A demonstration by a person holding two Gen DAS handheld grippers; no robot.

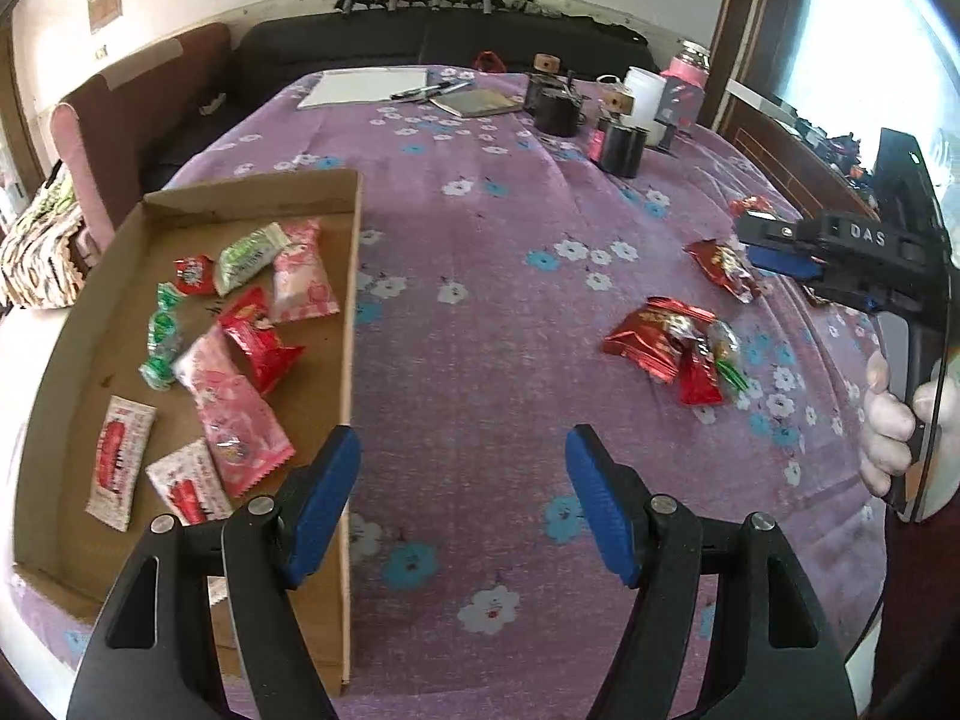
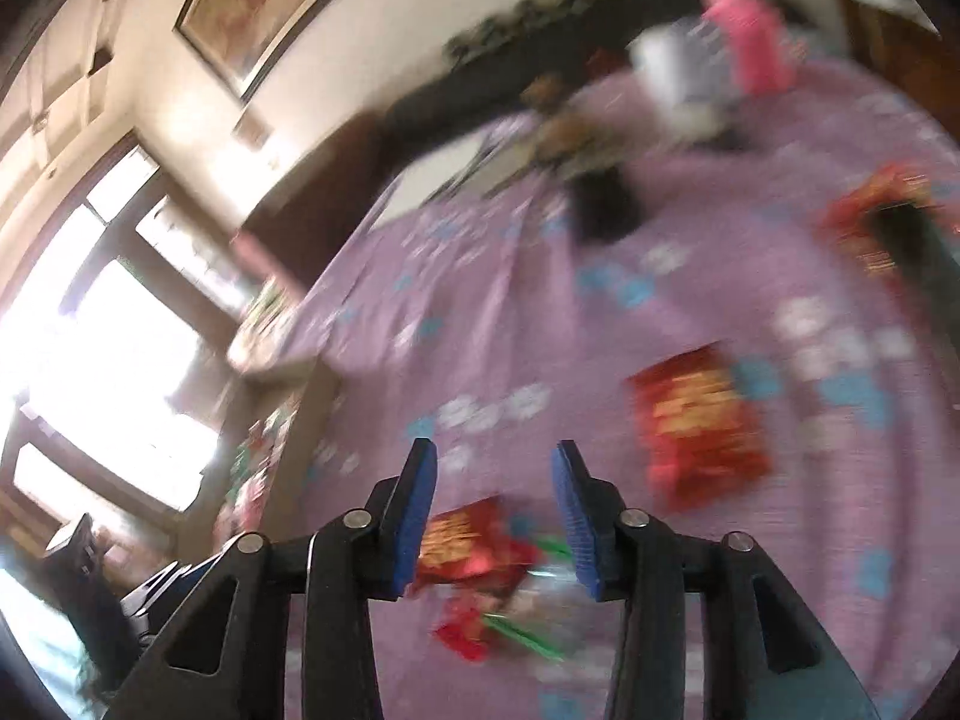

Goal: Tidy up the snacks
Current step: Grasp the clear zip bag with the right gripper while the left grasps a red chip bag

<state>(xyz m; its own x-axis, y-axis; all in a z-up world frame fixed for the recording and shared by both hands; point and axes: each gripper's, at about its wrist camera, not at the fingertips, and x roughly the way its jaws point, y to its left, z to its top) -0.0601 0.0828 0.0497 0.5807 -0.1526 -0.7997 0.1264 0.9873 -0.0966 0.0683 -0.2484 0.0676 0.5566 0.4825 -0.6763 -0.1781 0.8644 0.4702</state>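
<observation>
While my left tongs (image 1: 465, 480) stand wide apart with nothing between the two blue pads, they hang above the purple flowered cloth (image 1: 510, 324), just beside the right wall of the cardboard tray (image 1: 354, 300). Nine wrapped snacks lie inside this tray: two green, three red, two pink and two white with red print. My right tongs (image 2: 495, 510) are partly apart and grip nothing, over a small heap of red packets (image 1: 678, 348) on the cloth. Two more red packets (image 1: 720, 267) lie farther away.
</observation>
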